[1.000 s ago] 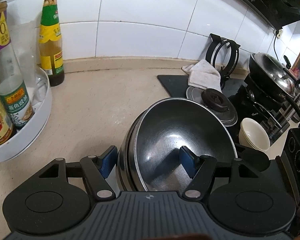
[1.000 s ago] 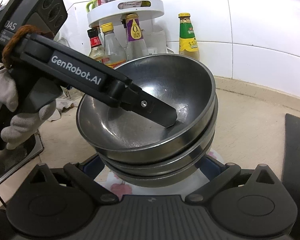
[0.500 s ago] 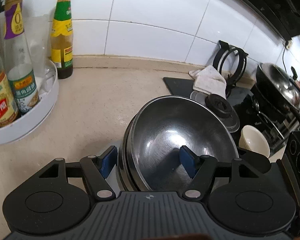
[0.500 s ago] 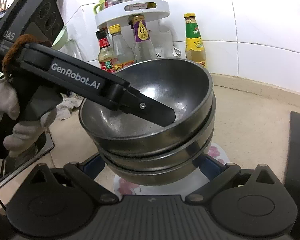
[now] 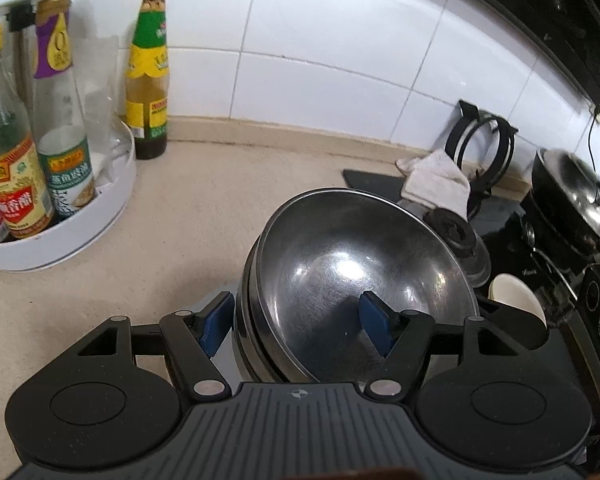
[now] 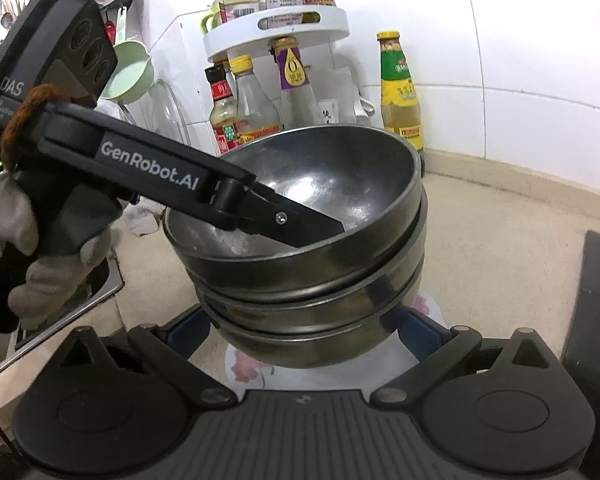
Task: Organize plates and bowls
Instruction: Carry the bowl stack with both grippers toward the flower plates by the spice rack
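Observation:
A stack of nested steel bowls (image 5: pixel 356 276) (image 6: pixel 312 280) hangs tilted over the beige counter. My left gripper (image 5: pixel 296 320) is shut on its near wall. One blue pad (image 5: pixel 374 322) presses inside the top bowl and the other pad (image 5: pixel 216 320) sits outside the stack. From the right wrist, that left finger (image 6: pixel 300 228) reaches into the top bowl, with a gloved hand (image 6: pixel 40 280) behind it. My right gripper (image 6: pixel 308 332) flanks the lowest bowl. Its pads are mostly hidden, so contact is unclear. A white floral plate (image 6: pixel 252 364) lies under the stack.
A white two-tier rack (image 5: pixel 112 188) (image 6: pixel 276 28) with several sauce bottles stands at the left, and a green-labelled bottle (image 5: pixel 146 80) is by the tiled wall. At the right are a stove mat, a white cloth (image 5: pixel 436 180), a wok (image 5: pixel 580 200) and a cream bowl (image 5: pixel 512 296). A sink edge (image 6: pixel 80 300) lies left.
The left gripper has shifted and rolled slightly with the stack; the rack and bottles slid rightward in its view. The grip on the bowls looks the same. The right gripper has barely moved.

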`<state>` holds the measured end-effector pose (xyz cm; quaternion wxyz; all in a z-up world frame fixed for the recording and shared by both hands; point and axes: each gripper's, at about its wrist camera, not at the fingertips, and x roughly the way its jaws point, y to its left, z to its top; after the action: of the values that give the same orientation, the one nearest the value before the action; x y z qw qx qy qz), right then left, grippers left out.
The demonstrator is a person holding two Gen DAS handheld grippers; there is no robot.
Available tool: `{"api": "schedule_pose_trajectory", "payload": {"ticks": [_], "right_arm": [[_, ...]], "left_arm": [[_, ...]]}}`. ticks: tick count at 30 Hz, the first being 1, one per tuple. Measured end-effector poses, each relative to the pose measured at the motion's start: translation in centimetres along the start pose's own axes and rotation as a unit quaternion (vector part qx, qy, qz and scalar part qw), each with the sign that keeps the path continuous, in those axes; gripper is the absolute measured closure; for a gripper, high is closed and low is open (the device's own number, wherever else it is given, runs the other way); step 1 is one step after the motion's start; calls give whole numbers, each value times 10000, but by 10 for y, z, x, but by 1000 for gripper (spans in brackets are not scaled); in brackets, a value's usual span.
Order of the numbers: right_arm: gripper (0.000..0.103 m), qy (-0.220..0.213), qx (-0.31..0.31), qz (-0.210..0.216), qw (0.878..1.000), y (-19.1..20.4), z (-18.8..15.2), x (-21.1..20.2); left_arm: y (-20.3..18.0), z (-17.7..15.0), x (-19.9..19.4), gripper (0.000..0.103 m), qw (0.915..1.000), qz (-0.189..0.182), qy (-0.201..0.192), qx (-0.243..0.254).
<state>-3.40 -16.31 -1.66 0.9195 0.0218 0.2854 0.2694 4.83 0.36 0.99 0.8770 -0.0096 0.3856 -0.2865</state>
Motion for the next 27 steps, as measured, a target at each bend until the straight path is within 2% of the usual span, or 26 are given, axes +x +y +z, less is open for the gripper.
{"api": "schedule_pose_trajectory", "payload": {"ticks": [6,11,27], "right_arm": [[4,-28,-197,71,9998,4,2,2],[4,-56,-131,136,9998,2,-2,8],[4,64,-122,32,9999,-6,-16,32]], "left_arm": [[4,-5,-3,29,9998,137,-49,-144],[11,-10,3,29,9993,224,2,-314],[25,-18,31,29,9984,348,221,-384]]}}
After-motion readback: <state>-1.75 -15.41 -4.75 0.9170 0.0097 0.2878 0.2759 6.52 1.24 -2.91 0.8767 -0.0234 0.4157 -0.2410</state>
